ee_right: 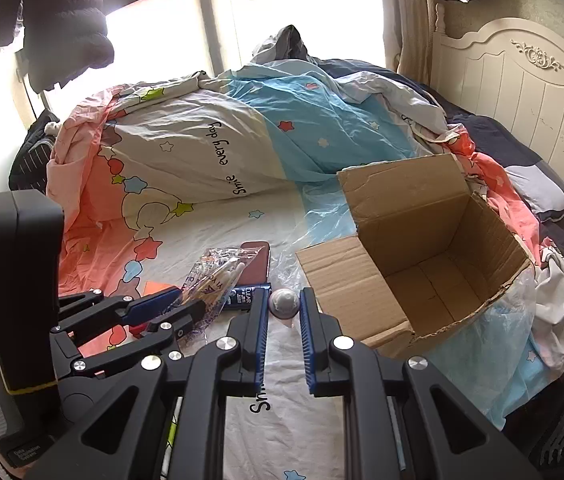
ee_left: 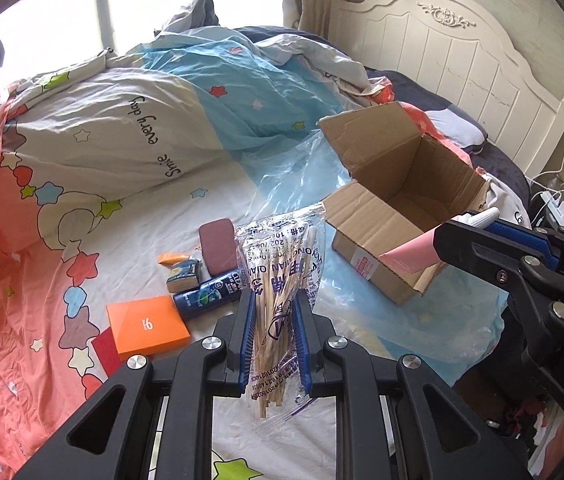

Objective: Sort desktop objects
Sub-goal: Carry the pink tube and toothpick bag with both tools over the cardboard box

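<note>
Nothing in cardboard box [ee_right: 434, 280] at centre right yet. Five items left on bed [ee_left: 217, 200]: orange box [ee_left: 147, 330], maroon case [ee_left: 217, 250], blue bottle [ee_left: 207, 296], two small packs [ee_left: 183, 276]. Left hand-held gripper [ee_left: 273, 336] grips cotton-swab bag [ee_left: 282, 272]; right hand-held gripper [ee_right: 284, 336] grips pink tube [ee_left: 410, 254], both near box.

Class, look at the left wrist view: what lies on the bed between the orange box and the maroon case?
Between the orange box and the maroon case lie a dark blue bottle and a small patterned pack.
</note>
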Tool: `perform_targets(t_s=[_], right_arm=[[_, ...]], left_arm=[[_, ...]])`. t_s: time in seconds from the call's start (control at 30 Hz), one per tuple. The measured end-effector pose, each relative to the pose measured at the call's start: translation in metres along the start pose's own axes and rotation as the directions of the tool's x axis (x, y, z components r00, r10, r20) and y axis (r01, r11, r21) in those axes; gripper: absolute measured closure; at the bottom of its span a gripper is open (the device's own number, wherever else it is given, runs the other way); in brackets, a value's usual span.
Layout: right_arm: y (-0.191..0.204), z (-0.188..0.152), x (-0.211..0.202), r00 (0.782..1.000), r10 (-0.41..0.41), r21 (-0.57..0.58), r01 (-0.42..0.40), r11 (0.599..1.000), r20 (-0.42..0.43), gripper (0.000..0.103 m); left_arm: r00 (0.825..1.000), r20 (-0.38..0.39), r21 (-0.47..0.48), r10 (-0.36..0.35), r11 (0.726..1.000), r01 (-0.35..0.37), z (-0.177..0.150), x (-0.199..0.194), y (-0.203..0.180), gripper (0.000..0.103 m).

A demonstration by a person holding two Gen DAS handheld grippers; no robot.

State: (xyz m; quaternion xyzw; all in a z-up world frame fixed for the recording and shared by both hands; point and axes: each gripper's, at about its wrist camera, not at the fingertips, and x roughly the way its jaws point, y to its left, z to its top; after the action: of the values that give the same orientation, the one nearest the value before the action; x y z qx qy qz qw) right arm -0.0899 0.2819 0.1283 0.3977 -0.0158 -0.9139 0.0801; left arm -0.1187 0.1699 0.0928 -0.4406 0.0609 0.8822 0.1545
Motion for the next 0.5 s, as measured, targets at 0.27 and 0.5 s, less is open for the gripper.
perform_targets(t_s=[0.27,0.5], right_arm=[[-0.026,0.008,-0.011,0.999,-0.029,0.018,0.029,0.999,0.023,0.088],[-0.051,0.009,-0.015,0.998,-0.046,0.054,0.044,0.998,0.034,0.088]], left_arm=[[0.999,0.034,0.058,-0.027,0.998,0.025,0.024,-0.004,-0.033,0.085],[0.997,0.057,0.098,-0.053,0.994,0.047,0.044,-0.001,-0.057,0.085]])
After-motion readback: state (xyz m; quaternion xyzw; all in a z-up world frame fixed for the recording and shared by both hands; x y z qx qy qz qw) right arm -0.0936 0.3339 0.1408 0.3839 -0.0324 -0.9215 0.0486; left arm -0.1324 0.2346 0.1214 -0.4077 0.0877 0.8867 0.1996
